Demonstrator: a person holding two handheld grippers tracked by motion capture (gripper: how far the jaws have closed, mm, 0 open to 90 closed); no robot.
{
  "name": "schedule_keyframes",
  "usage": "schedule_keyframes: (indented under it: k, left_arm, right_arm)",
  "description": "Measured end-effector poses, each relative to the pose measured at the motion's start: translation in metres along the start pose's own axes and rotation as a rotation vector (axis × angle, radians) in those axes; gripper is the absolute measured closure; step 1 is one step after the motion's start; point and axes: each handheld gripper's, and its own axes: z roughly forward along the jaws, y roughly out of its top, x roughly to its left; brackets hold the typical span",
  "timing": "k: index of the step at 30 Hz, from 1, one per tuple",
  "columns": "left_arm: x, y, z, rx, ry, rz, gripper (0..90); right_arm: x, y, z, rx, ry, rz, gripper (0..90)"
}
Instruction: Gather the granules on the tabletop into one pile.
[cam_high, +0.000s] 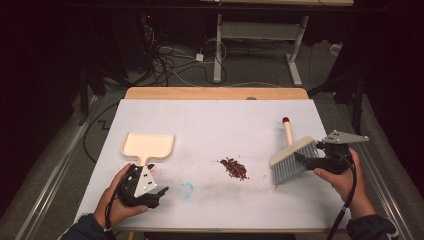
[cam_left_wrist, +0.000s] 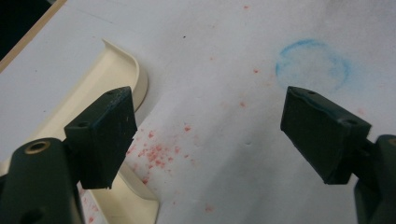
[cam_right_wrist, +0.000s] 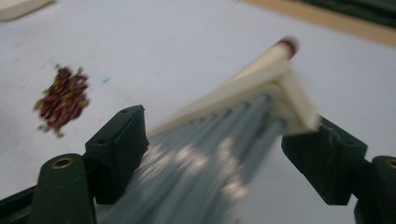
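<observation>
- High view: the brush (cam_high: 292, 159) lay on the right side of the white table (cam_high: 220, 120), its grey bristles pointing toward the near edge and its cream handle with the red tip pointing toward the far edge.
- The right gripper (cam_high: 311, 159) sat just beside the brush head, on its right, and in this view it could not be told whether the jaws touched it.
- In the right gripper view the bristles ran up between the two black jaws, which stood wide apart; the cream back of the brush sat close against the right jaw, and the picture was too blurred to tell contact.
- The right hand (cam_high: 340, 176) held its gripper from the right, roughly level and aimed leftward across the table, with the grey plate on top.
- A small heap of red crumbs (cam_high: 234, 168) lay near the middle of the table, left of the brush and apart from it.
- The cream dustpan (cam_high: 148, 146) lay on the left side, its short handle toward the near edge.
- The left gripper (cam_high: 161, 194) rested just below the dustpan handle, jaws spread wide with nothing between them; in the left gripper view the dustpan edge passed behind the left jaw.
- A faint blue ring (cam_high: 186, 190) marked the table right of the left gripper.
- The left hand (cam_high: 116, 202) gripped from the near-left.
</observation>
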Motion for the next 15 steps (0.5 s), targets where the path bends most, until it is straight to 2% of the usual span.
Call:
schedule_keyframes:
  k: [1,3,6,8,11,15]
  left_arm:
    - [0.0,0.0,0.0,0.001,-0.001,0.001,17.2]
    - [-0.001,0.0,0.001,0.004,-0.001,0.004,17.2]
    - [-0.001,0.0,0.001,0.004,-0.002,0.005,17.2]
    - [-0.001,0.0,0.001,0.006,-0.002,0.002,17.2]
    - [-0.001,0.0,0.002,0.007,-0.005,0.0,17.2]
    - [-0.001,0.0,0.003,0.012,-0.008,0.009,17.2]
  right_arm:
    - [-0.001,0.001,-0.002,-0.024,-0.013,0.001,23.3]
    - [-0.003,0.003,-0.005,-0.04,-0.005,0.005,24.3]
    - [-0.001,0.005,-0.008,-0.049,-0.07,-0.019,23.6]
    - [-0.002,0.005,-0.012,-0.067,-0.069,-0.023,26.3]
    - [0.0,0.006,-0.017,-0.09,-0.093,-0.033,26.5]
    - [-0.002,0.005,-0.008,-0.061,-0.115,-0.031,29.8]
